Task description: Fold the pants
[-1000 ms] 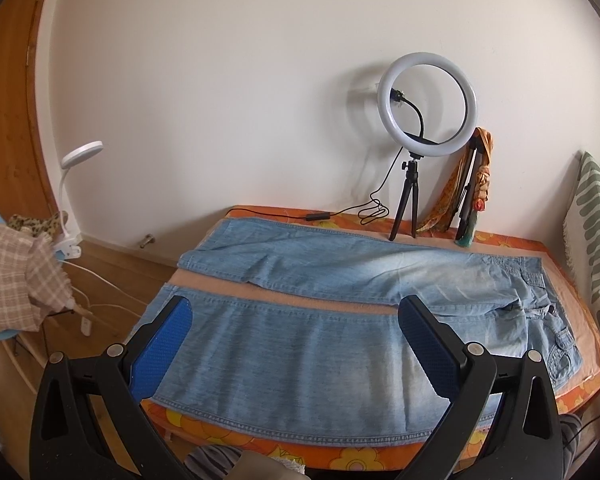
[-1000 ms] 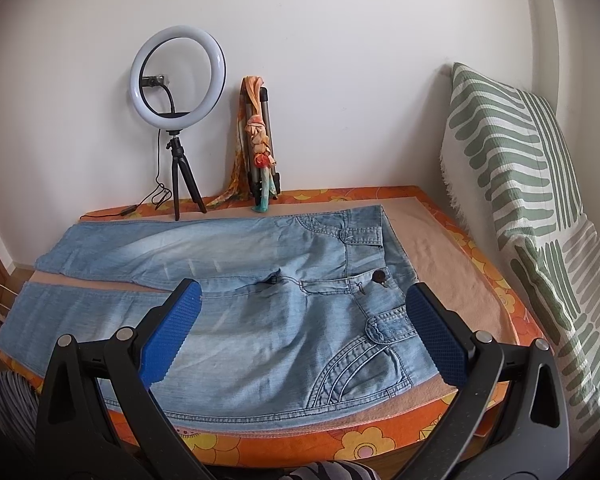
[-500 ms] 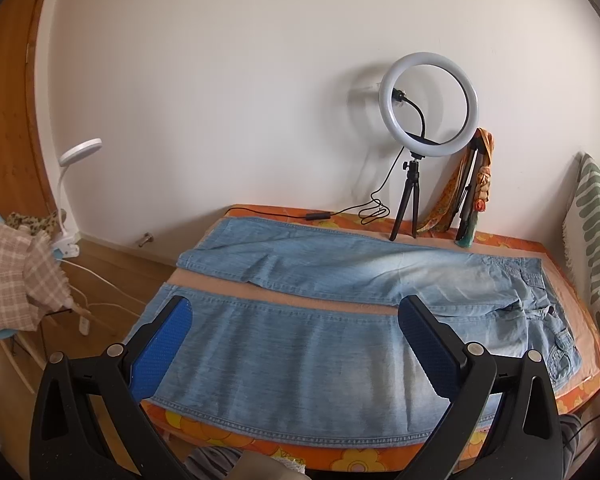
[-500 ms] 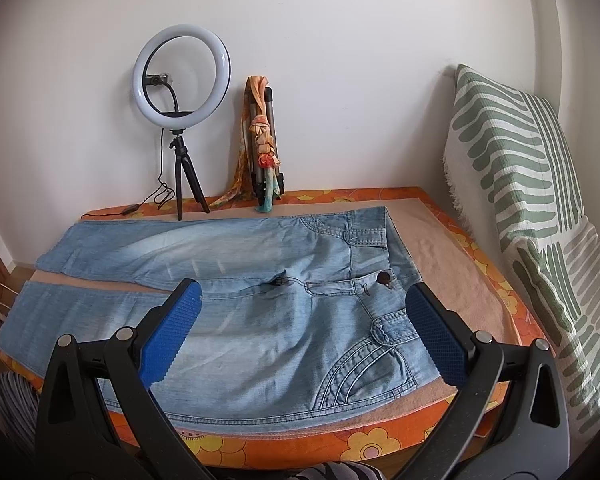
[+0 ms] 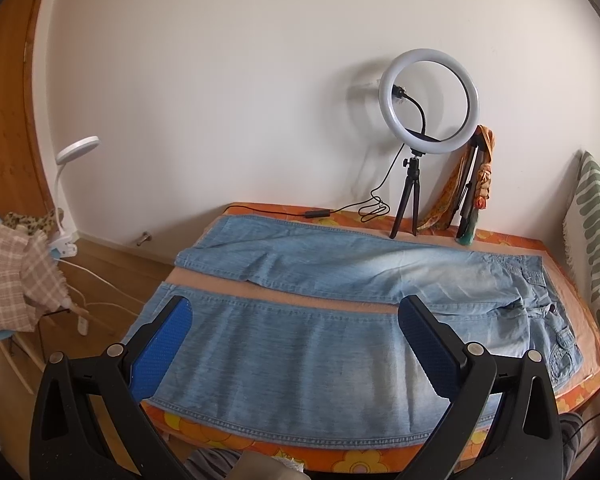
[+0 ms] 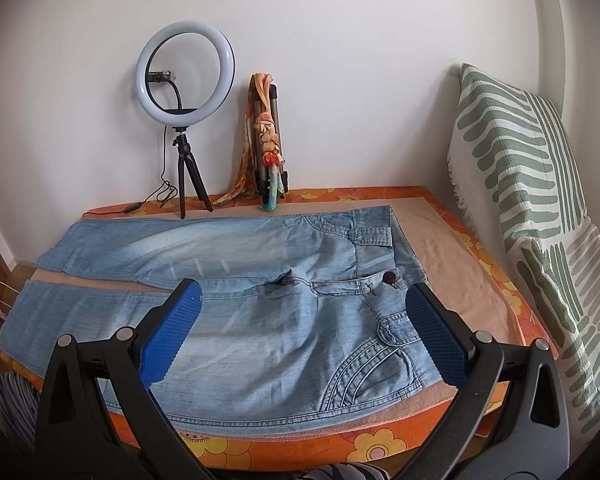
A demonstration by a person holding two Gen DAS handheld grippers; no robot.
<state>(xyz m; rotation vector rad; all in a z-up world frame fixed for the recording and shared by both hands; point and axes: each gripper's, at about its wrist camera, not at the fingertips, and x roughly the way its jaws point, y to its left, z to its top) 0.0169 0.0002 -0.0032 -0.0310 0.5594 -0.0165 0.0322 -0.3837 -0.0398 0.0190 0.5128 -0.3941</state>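
Both grippers: black frames, silver screws, blue textured fingers (image 5: 162,350).

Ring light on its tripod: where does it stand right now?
The ring light stands at the table's far edge against the wall, upper left in the right wrist view, behind the jeans' far leg and left of the scarf-draped folded tripod.

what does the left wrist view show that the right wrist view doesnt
Only the left wrist view shows the white clip-on desk lamp, the beige checked cloth, the wooden door and the hem of the far leg.

Only the right wrist view shows the dark waistband button and the whole green-and-white striped blanket.

Both show the light blue denim pants spread flat on the orange flowered surface, the white ring light on a black tripod, and one open gripper each: left gripper, right gripper.
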